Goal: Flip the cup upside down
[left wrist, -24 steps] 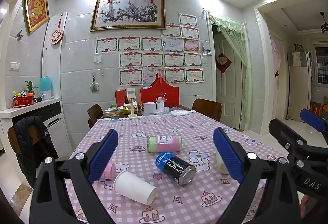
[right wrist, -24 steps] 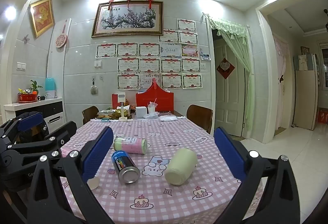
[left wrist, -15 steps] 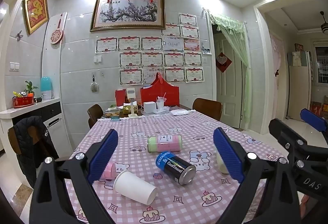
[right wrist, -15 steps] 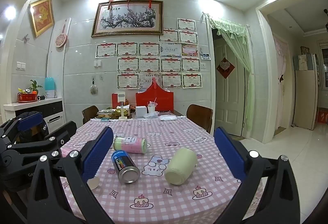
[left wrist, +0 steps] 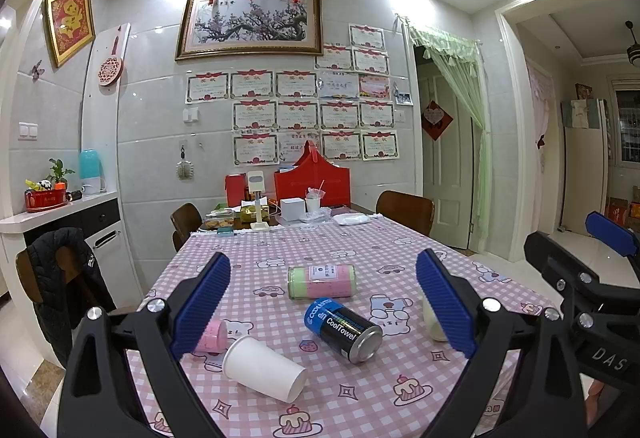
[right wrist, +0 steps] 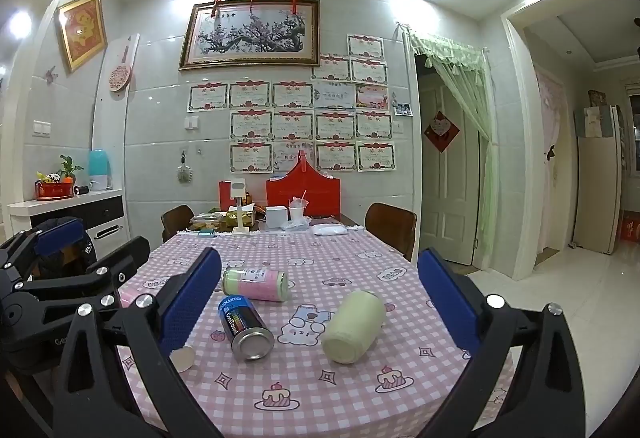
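A white paper cup [left wrist: 262, 369] lies on its side on the pink checked tablecloth [left wrist: 360, 390], mouth toward the near right. In the right wrist view only its rim [right wrist: 182, 358] peeks out behind the left finger. My left gripper [left wrist: 323, 312] is open and empty, held above the near table edge with the cup low between its fingers. My right gripper [right wrist: 319, 312] is open and empty, to the right of the left one.
A black and blue can [left wrist: 343, 330], a green and pink cylinder [left wrist: 322, 281], a cream bottle [right wrist: 353, 326] and a small pink container [left wrist: 211, 337] lie on the table. Clutter and a red box [left wrist: 312, 183] stand at the far end. Chairs surround the table.
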A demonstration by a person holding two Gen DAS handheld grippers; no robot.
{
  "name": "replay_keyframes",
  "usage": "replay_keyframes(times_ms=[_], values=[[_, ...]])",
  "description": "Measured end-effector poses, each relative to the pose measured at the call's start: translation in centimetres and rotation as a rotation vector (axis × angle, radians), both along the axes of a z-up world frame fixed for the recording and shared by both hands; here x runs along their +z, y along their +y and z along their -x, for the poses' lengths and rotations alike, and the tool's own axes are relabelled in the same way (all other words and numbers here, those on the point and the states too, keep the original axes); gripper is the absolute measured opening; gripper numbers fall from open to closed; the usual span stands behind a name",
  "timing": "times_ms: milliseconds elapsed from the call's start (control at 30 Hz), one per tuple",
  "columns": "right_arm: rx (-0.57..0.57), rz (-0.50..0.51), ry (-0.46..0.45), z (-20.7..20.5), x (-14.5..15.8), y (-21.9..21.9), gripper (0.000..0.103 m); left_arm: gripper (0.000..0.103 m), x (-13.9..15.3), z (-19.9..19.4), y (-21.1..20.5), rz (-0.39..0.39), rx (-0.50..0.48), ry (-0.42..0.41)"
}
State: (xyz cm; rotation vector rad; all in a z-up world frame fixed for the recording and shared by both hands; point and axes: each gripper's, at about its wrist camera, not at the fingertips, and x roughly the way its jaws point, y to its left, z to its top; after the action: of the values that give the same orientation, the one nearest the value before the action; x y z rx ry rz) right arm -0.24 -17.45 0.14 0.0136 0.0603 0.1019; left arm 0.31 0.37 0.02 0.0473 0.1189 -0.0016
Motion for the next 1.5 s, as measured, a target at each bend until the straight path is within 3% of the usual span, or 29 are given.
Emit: replay_keyframes(times_ms=[1500], values=[[-0.007,0.007,0.019,-0.4,-0.8,0.3,0.095,0.093,-1.1,-0.8,-0.5,-0.001,-0.004,0.027]])
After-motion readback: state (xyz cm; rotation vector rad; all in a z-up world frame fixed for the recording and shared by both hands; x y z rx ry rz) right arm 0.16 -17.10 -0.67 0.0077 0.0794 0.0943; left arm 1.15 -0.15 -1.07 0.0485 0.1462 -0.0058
